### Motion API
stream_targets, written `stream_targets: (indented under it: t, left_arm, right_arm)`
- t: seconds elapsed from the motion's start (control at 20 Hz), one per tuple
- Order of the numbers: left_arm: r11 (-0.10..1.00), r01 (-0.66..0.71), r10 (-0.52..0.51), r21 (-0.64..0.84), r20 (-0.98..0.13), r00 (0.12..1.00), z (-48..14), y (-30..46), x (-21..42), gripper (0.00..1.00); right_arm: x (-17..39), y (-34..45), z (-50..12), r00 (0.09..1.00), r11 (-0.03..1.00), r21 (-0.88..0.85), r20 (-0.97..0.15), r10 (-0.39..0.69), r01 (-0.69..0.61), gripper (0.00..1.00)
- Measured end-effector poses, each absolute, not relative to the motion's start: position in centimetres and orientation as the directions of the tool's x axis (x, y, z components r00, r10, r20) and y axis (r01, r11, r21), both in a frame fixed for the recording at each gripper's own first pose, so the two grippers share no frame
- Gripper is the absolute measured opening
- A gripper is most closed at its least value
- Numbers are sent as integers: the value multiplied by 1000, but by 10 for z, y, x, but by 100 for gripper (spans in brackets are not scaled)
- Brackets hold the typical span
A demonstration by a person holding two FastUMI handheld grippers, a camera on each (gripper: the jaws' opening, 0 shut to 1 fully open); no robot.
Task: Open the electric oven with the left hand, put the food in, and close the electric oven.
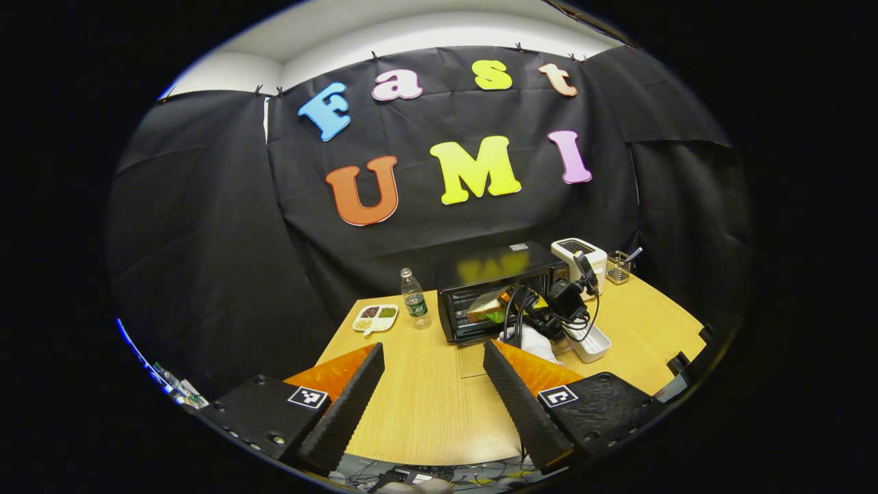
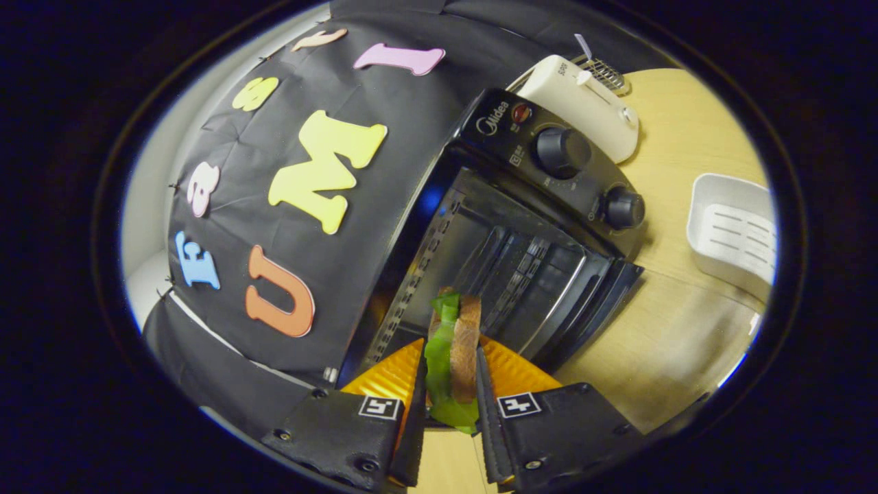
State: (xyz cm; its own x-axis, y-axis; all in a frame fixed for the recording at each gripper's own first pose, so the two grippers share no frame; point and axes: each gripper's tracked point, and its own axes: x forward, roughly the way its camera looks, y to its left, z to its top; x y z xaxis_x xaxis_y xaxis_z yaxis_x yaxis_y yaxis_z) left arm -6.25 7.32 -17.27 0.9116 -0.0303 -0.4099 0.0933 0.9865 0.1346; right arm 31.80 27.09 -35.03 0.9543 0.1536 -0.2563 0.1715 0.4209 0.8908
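Tabletop oven (image 2: 521, 274): sandwich (image 2: 454, 357) edgewise (lengthwise inward).

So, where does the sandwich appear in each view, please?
Left gripper view: the sandwich is right of centre, at the open oven, held by the right gripper.
Right gripper view: the sandwich is at bottom centre, clamped between this gripper's fingers.
Shared landmark: the white toaster beside the oven.
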Motion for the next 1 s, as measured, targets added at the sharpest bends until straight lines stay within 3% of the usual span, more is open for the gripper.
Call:
stream_targets:
  t: [0.15, 0.2, 0.25, 0.3, 0.35, 0.4, 0.45, 0.5, 0.55, 0.6, 0.7, 1.0]
  left_arm:
    - [990, 72, -15, 119, -425, 905, -179, 87, -59, 96]
    - [991, 66, -11, 113, -430, 903, -179, 90, -59, 96]
    - [992, 63, -10, 108, -433, 901, -180, 91, -58, 96]
    - [993, 60, -9, 105, -430, 903, -181, 92, -56, 96]
    - [993, 58, -10, 99, -428, 904, -180, 93, -55, 96]
    - [994, 61, -19, 87, -428, 904, -180, 91, -54, 96]
    - [995, 62, -23, 78, -429, 903, -180, 89, -53, 95]
    - [995, 62, -24, 74, -430, 903, -180, 90, -52, 96]
    - [995, 62, -24, 74, -426, 904, -178, 91, -51, 96]
    - [995, 60, -22, 76, -422, 906, -178, 91, -49, 96]
    - [996, 54, -18, 75, -413, 911, -176, 92, -47, 96]
    - [998, 40, -17, 55, -370, 929, -168, 86, -39, 95]
  right_arm:
    - [330, 268, -357, 953, 421, 886, -272, 131, 195, 39]
    - [330, 266, -362, 949, 452, 868, -291, 124, 207, 29]
    - [331, 265, -366, 945, 475, 853, -304, 116, 216, 39]
    - [329, 261, -369, 940, 511, 829, -324, 111, 226, 31]
    - [329, 256, -371, 935, 554, 798, -342, 95, 236, 57]
    - [329, 249, -372, 932, 589, 771, -353, 77, 243, 39]
    - [330, 244, -372, 927, 627, 736, -371, 61, 254, 55]
    - [327, 239, -369, 924, 675, 693, -379, 45, 251, 46]
    - [331, 233, -366, 926, 724, 647, -376, 28, 241, 55]
    - [325, 227, -363, 923, 774, 586, -384, 6, 239, 77]
    - [320, 224, -350, 931, 841, 504, -365, 4, 194, 100]
    - [246, 220, -317, 933, 920, 390, -342, 117, 28, 100]
